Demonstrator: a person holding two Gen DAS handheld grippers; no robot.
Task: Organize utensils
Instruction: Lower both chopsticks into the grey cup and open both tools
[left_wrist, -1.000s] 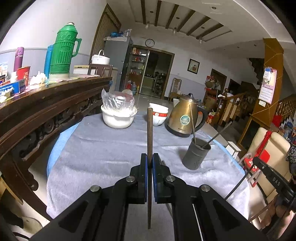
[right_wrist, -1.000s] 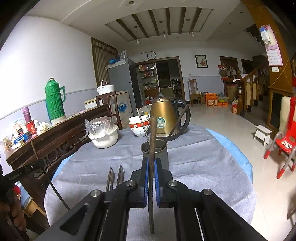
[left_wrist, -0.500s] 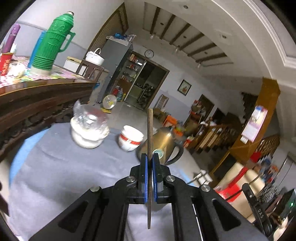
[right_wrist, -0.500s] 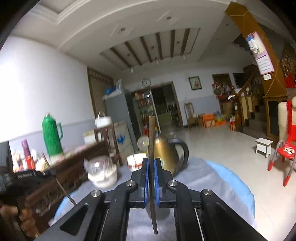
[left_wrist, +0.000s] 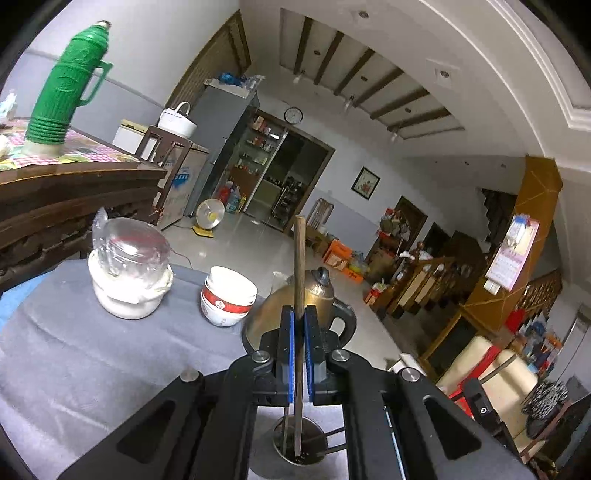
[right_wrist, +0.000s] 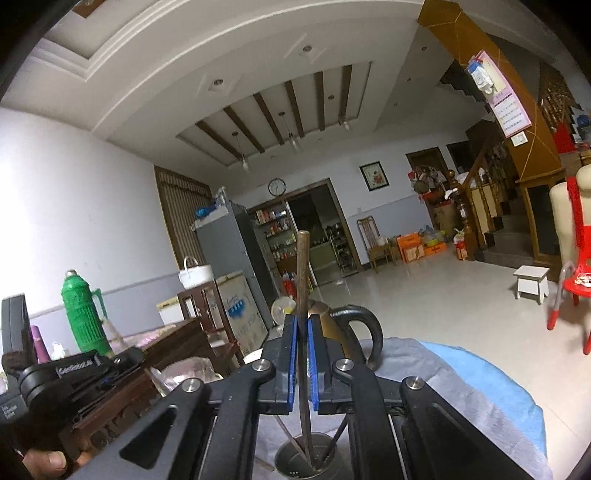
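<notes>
Both grippers, left gripper (left_wrist: 299, 354) and right gripper (right_wrist: 303, 363), were clamped mid-shaft on thin, stiff, light brown chopsticks (left_wrist: 300, 266), tips over the grey metal holder cup (right_wrist: 295, 461); slippery, I'd guess.

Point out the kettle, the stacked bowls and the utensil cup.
kettle (left_wrist: 320, 291), left wrist view, on its golden lid.
stacked bowls (left_wrist: 228, 295), left wrist view, on the side with the red band.
utensil cup (right_wrist: 291, 466), right wrist view, on its inner wall.

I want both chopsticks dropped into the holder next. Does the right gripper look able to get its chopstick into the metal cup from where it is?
Probably yes. The right gripper is shut on a chopstick held upright, whose lower tip already hangs in the mouth of the metal cup. Only a few utensils lean inside; nothing covers the opening.
</notes>
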